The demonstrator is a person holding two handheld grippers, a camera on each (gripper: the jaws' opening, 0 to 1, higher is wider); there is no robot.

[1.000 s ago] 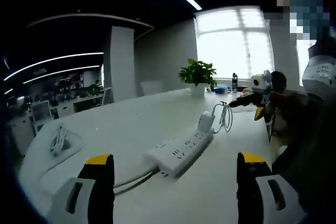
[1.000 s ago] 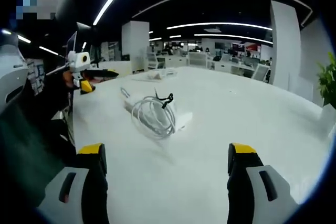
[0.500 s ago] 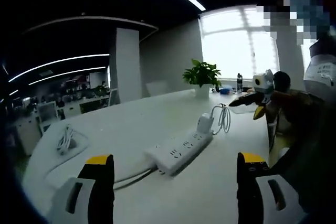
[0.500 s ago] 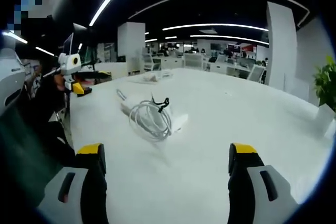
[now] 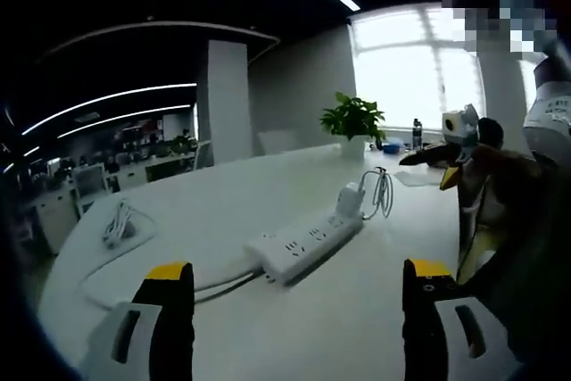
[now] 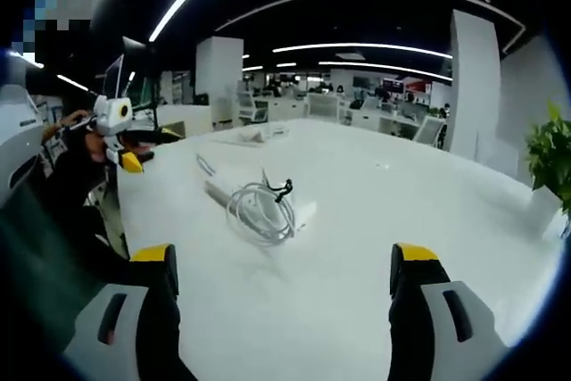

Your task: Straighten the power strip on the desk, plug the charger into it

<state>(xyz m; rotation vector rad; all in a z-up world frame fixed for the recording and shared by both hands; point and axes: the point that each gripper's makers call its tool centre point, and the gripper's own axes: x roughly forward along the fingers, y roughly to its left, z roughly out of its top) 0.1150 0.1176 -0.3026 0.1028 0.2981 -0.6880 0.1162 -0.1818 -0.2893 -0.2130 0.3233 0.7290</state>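
since a second ago both cameras have drifted a little, so the scene slides slightly in each view, while the things on the desk lie where they did.

left gripper view: your left gripper (image 5: 290,310) hangs above the white desk (image 5: 223,211) with its jaws spread wide and nothing between them. ahead of it, near the middle of the desk, lies the white power strip (image 5: 306,245). its long axis runs at a slant, from lower left to upper right in this view, with its cord (image 5: 223,285) leaving the near end toward you. at the far end sits the white charger (image 5: 349,200), touching or just beside the strip, with its looped cable (image 5: 384,194) next to it. you cannot tell from here whether the charger is plugged in. a potted plant (image 5: 354,122) stands well beyond, by the window.

right gripper view: your right gripper (image 6: 285,296) is also spread wide and empty, well apart from the charger (image 6: 299,212) and the coiled cable (image 6: 261,213), which lie in front of the strip's end.

judging by this, neither step has started: the strip looks askew and untouched, so the straightening and plugging are both left.
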